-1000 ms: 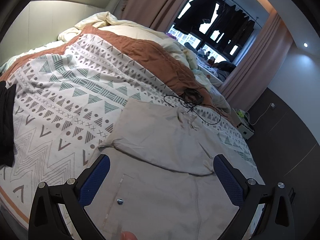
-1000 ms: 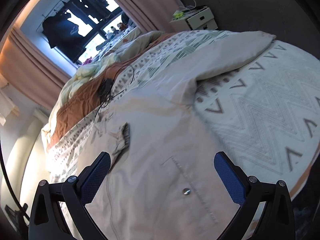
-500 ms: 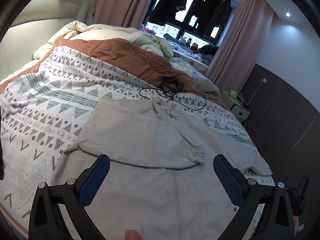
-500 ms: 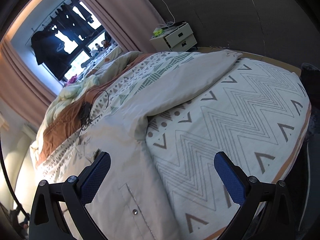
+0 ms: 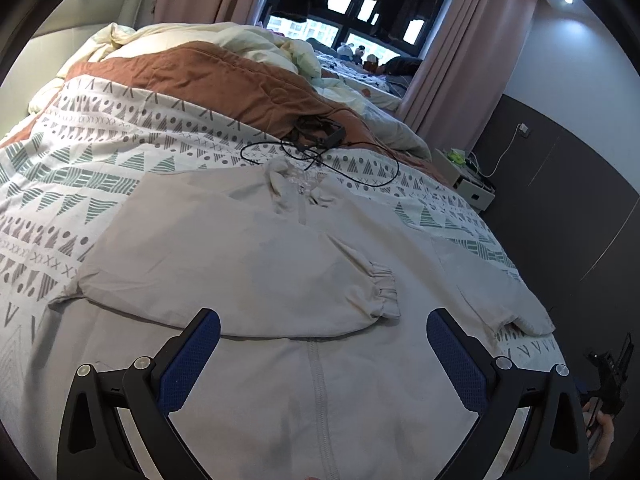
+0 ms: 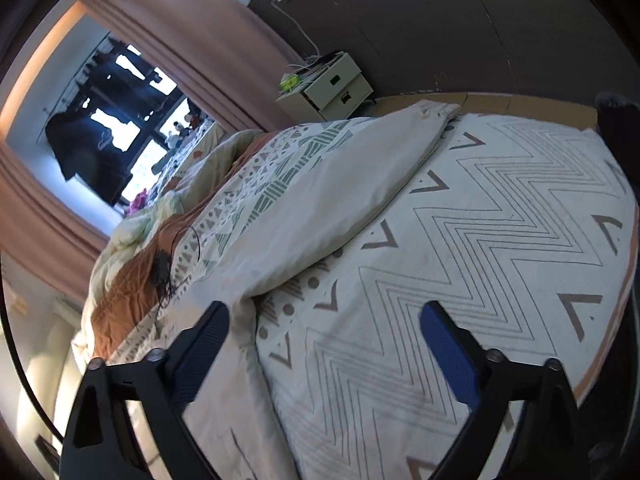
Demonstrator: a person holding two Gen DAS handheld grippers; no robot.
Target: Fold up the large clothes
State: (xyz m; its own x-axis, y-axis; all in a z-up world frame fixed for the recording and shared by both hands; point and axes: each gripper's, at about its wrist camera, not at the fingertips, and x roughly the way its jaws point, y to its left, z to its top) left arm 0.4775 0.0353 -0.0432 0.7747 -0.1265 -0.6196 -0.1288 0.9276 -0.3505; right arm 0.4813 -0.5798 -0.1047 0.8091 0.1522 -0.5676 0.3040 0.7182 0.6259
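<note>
A large beige zip jacket [image 5: 248, 264] lies spread front-up on the patterned bedspread [image 5: 80, 184]. One sleeve is folded across its chest, with the elastic cuff [image 5: 382, 292] near the zip line. The other sleeve [image 6: 336, 196] stretches out sideways toward the bed's edge. My left gripper [image 5: 320, 344] hovers open over the jacket's lower front, nothing between its blue pads. My right gripper [image 6: 324, 340] is above the outstretched sleeve's base and the bedspread; its jaws are closing, with nothing pressed between them. The other gripper [image 5: 610, 372] and a hand show at the left view's far right.
A black cable and small device [image 5: 316, 140] lie just beyond the jacket's collar. A rust-brown blanket [image 5: 208, 76] and cream duvet are bunched at the bed's far end. A white bedside cabinet [image 6: 332, 84] stands by the dark wall, curtains and a window behind.
Both grippers have swept sideways to the right over the bed. The left view now centres on the jacket's zip; the right view has left the jacket's front for the outstretched sleeve, and its jaws have narrowed slightly.
</note>
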